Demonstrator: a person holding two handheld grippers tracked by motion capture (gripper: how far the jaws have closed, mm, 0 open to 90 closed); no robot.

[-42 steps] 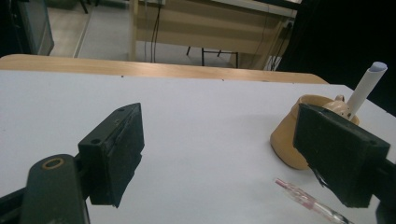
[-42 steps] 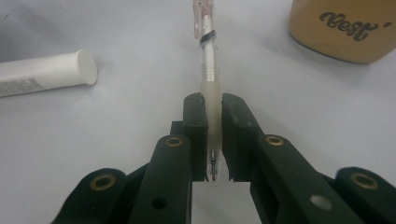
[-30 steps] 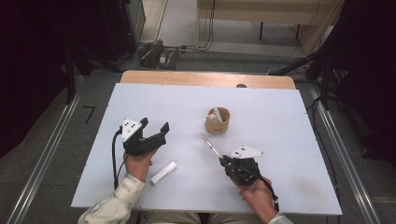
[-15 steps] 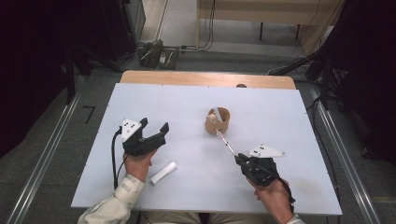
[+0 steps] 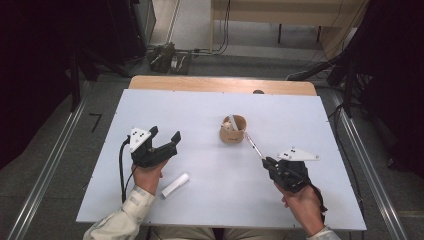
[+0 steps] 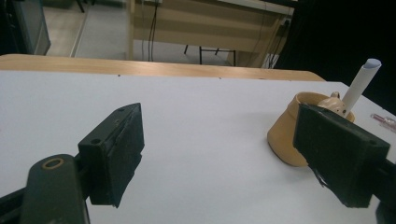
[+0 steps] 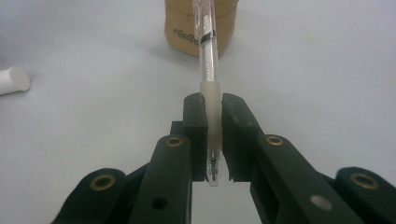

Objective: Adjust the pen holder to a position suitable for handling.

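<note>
A small tan cup (image 5: 233,130) is seen standing on the white tabletop (image 5: 210,200), ahead of both tongs and between them. Inside it a white stick (image 5: 233,120) is leaned against the rim, and a small pale rounded thing is lodged beside that stick; what it is cannot be told.

The right tongs (image 5: 270,163) are clamped on a clear pen (image 5: 253,145), which is held by its pale rubber grip, its writing tip pointing back toward the hand. The pen's far end is carried just beside the near rim of the cup; whether it touches the cup cannot be told. In the right gripper view the pen (image 7: 207,56) is shown running straight ahead from the right tongs (image 7: 213,122), dark lettering is made out on the wall of the cup (image 7: 200,25), and the end of a white cylinder (image 7: 13,80) is seen to the left of the tongs.

The left tongs (image 5: 165,139) are held wide apart with nothing between them. In the high view the white cylinder (image 5: 175,184) is seen lying flat on the tabletop, just behind these tongs and near the left hand (image 5: 147,175). In the left gripper view the cup (image 6: 292,135) is partly hidden behind the right-hand pad of the left tongs (image 6: 224,154), and the white stick (image 6: 360,84) is shown rising above its rim at a tilt.
</note>
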